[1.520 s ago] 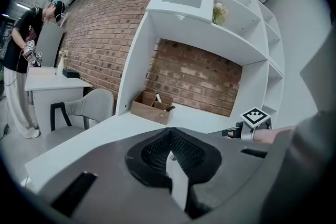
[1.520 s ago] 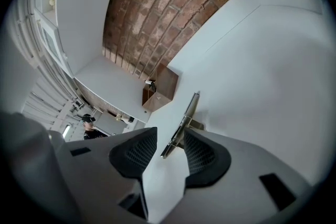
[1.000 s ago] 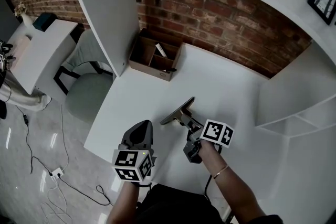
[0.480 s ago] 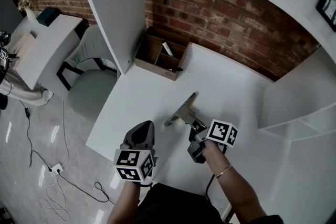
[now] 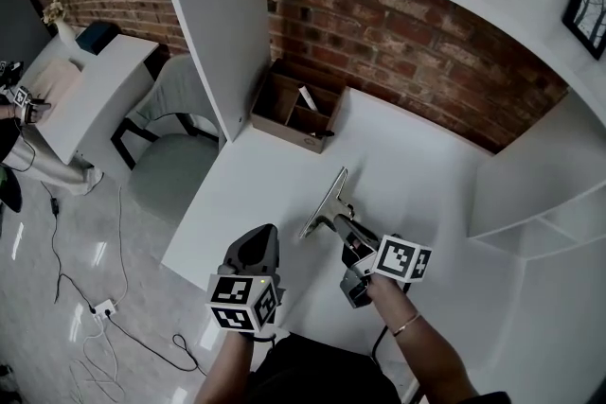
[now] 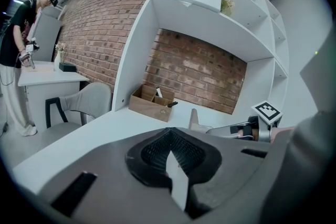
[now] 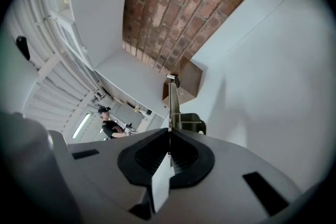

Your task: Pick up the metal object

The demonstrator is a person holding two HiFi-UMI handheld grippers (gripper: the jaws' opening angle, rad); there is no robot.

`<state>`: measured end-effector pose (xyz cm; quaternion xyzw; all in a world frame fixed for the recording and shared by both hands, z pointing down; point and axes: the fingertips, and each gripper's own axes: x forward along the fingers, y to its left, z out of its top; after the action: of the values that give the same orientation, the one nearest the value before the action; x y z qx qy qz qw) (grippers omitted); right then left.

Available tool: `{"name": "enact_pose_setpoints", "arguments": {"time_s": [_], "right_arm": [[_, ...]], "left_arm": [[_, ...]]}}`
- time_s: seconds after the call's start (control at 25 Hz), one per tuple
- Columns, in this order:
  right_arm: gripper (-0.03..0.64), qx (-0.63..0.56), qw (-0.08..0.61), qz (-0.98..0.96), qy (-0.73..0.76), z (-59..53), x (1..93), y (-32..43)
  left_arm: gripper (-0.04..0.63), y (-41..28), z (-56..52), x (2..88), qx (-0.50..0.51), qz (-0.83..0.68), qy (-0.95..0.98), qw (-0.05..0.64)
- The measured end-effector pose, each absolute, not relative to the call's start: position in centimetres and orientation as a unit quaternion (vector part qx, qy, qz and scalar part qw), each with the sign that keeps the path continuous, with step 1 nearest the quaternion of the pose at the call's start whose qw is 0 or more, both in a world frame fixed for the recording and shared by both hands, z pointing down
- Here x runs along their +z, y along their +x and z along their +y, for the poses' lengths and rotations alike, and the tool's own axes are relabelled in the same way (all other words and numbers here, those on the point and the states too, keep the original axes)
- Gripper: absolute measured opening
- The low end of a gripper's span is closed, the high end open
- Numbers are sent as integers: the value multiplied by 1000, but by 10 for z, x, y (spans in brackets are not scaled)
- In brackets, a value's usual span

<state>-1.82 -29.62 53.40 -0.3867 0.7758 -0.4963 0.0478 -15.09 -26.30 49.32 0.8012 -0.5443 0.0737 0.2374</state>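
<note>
The metal object (image 5: 324, 202) is a flat grey plate with a small bracket, in the middle of the white desk (image 5: 417, 156). My right gripper (image 5: 344, 230) is shut on its near end, and the plate sticks out edge-on from the jaws (image 7: 171, 99). Its far end points toward the wooden box. My left gripper (image 5: 256, 251) hovers over the desk's front left part, shut with nothing in it. In the left gripper view the metal object (image 6: 195, 118) and the right gripper (image 6: 237, 129) show to the right.
A wooden box (image 5: 295, 114) with pens stands at the back against the brick wall. A white upright panel (image 5: 213, 33) rises at the desk's left. A grey chair (image 5: 175, 167) and a person (image 5: 14, 109) at another desk are left. White shelves (image 5: 530, 203) stand at the right.
The right gripper's jaws have closed on the metal object's near end. The plate now stands more on edge. The left gripper has stayed put.
</note>
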Motion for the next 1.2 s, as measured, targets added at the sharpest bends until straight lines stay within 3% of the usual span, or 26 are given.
{"name": "enact_pose_setpoints", "arguments": {"time_s": [0.64, 1.2], "right_arm": [[6, -218, -53, 891, -396, -249, 448, -28], [6, -101, -108, 903, -403, -220, 424, -32]], "left_arm": [[9, -141, -241, 456, 51, -543, 813, 203], [9, -139, -216, 436, 40, -548, 815, 181]]}}
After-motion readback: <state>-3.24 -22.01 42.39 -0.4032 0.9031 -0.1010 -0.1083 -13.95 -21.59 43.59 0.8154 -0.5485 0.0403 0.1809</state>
